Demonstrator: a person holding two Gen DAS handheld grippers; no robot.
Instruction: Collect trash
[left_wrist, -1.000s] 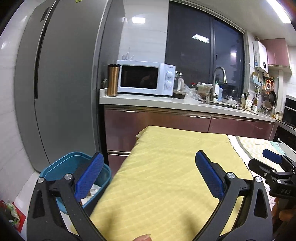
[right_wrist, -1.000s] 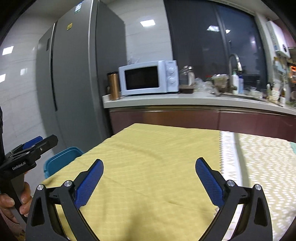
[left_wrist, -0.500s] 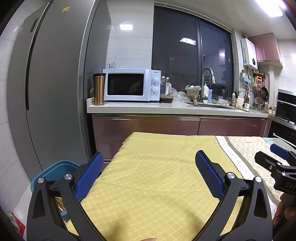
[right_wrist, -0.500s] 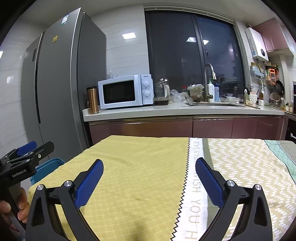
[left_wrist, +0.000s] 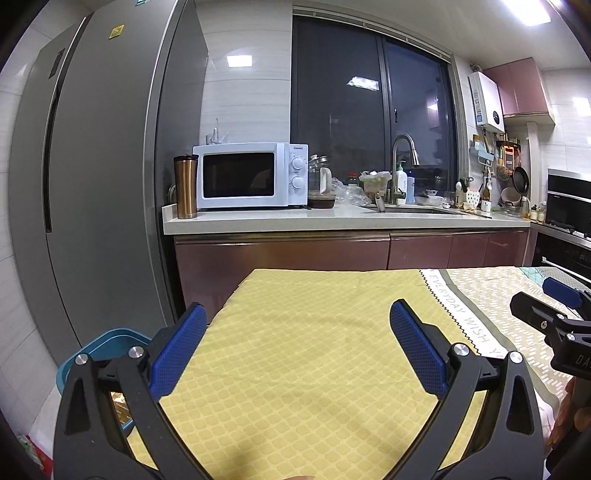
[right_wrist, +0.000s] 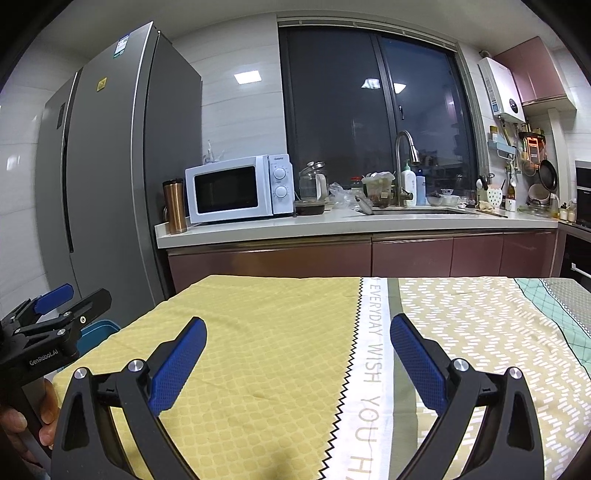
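Note:
My left gripper (left_wrist: 298, 332) is open and empty above the yellow part of the tablecloth (left_wrist: 314, 369). My right gripper (right_wrist: 298, 347) is open and empty above the same cloth (right_wrist: 258, 350), to the right of the left one. A blue bin (left_wrist: 107, 347) stands on the floor at the table's left edge, with something gold and packet-like (left_wrist: 120, 406) inside; the bin's rim also shows in the right wrist view (right_wrist: 98, 330). I see no loose trash on the tablecloth. The left gripper shows at the left of the right wrist view (right_wrist: 51, 310).
A tall grey fridge (left_wrist: 96, 184) stands left of the table. Behind the table runs a counter (left_wrist: 332, 218) with a white microwave (left_wrist: 251, 175), a copper tumbler (left_wrist: 185, 186), a sink tap (left_wrist: 400, 162) and clutter. An oven (left_wrist: 565, 236) is at the far right.
Both grippers have tilted up and swung to the right, so the bin has slid down and left in view and more of the kitchen and patterned cloth shows. Both stay open.

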